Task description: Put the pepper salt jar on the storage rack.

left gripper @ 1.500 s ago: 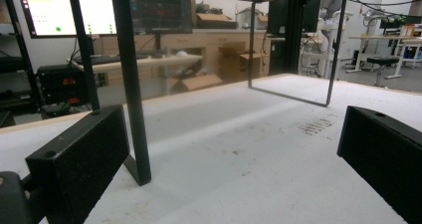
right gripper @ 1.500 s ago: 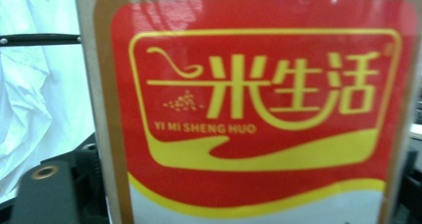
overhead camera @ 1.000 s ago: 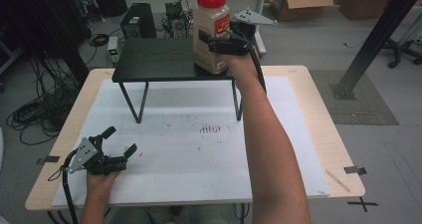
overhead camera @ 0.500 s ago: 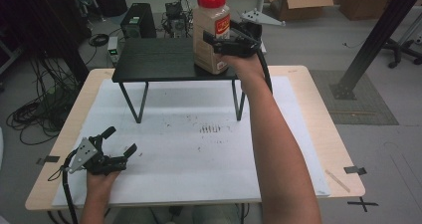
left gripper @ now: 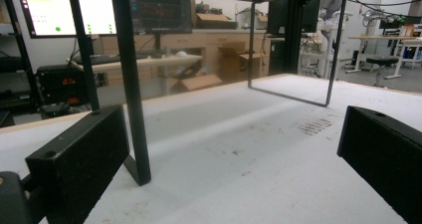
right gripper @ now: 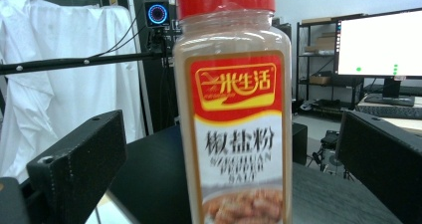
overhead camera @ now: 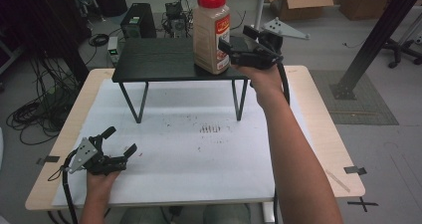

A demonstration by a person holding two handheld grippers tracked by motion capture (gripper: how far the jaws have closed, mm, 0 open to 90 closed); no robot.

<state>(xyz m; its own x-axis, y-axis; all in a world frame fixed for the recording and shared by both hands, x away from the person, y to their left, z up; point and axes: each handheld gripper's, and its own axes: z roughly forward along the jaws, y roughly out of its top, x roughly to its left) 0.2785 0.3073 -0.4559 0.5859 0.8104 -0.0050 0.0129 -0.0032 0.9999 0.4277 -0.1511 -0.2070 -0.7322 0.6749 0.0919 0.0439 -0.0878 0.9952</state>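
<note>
While the seasoning jar is stood upright at the right end of the black shelf, it is framed by the right gripper, jaws spread and not touching. Centring before closing would be wise. Down on the tabletop, the left gripper is rested, jaws parted, nothing held.

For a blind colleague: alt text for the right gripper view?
A red-capped seasoning bottle with a red and yellow label stands upright on a black shelf, between the open right gripper's two black fingers.
</note>
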